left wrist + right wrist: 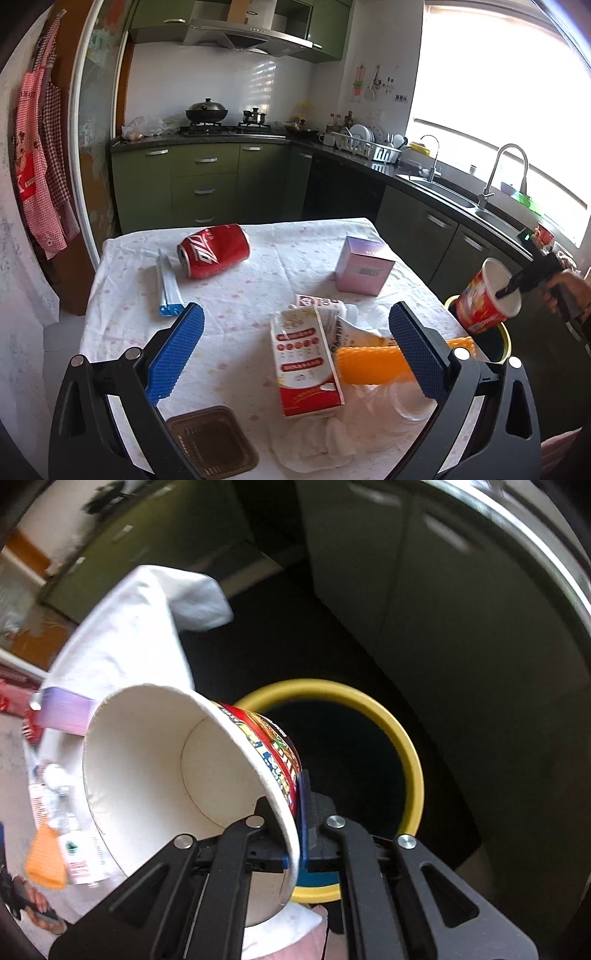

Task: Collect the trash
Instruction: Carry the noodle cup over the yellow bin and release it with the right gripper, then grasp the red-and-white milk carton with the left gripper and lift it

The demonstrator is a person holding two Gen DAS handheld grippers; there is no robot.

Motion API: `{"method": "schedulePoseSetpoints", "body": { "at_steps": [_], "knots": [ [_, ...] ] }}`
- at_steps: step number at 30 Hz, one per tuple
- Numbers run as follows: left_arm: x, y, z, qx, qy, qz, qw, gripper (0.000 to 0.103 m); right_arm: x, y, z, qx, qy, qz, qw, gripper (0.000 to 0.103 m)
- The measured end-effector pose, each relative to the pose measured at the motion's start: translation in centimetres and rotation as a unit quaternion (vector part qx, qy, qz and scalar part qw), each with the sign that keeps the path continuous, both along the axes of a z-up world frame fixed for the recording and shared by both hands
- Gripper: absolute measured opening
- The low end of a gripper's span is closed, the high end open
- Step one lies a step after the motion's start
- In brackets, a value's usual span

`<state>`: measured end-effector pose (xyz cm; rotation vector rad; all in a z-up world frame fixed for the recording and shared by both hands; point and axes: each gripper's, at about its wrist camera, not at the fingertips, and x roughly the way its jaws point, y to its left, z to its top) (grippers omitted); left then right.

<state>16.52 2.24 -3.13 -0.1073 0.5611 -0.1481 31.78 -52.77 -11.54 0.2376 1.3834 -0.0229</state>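
My right gripper (293,812) is shut on the rim of an empty red noodle cup (177,775) and holds it tilted above a yellow-rimmed bin (402,734) beside the table. The cup (489,295) and the bin (506,332) also show at the right in the left wrist view. My left gripper (295,332) is open above the table. Between its fingers lie a red-and-white carton (306,362), an orange ridged object (369,365) and crumpled wrappers (332,306). A red cola can (214,251) lies on its side farther back.
A purple box (364,266), a blue-and-white sachet strip (168,284), a brown plastic tray (214,443) and clear plastic lids (391,410) lie on the white tablecloth (258,295). Green kitchen cabinets (207,184) and a sink counter (443,192) stand behind.
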Motion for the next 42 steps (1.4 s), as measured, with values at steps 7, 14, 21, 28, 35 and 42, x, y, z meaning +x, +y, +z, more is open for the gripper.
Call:
{"method": "schedulePoseSetpoints", "body": {
  "at_steps": [7,14,21,28,35,42],
  "knots": [
    [0.1,-2.1,0.6,0.022,0.006,-0.01,0.9997,0.099,1.6,-1.5,-6.4,0.014,0.053,-0.019,0.998,0.014],
    [0.8,-3.1,0.4,0.021,0.034,-0.021,0.999,0.099,1.7,-0.9,-5.7,0.021,0.025,-0.013,0.999,0.027],
    [2.6,-2.5,-0.2,0.017,0.09,-0.016,0.9957,0.099,0.0,1.2,-4.0,0.046,-0.008,0.019,0.999,0.03],
    [6.7,-2.6,-2.3,0.022,0.205,-0.041,0.9777,0.099,-1.3,2.0,-3.3,0.058,-0.022,0.045,0.997,0.034],
    [9.4,-3.0,-5.6,0.029,0.277,-0.041,0.9597,0.097,-3.2,2.2,-2.8,0.063,-0.025,0.059,0.996,0.036],
    [10.8,-3.2,-8.1,0.017,0.329,-0.04,0.9434,0.081,-3.7,1.7,-2.6,0.067,-0.029,0.06,0.996,0.037]
  ]
}}
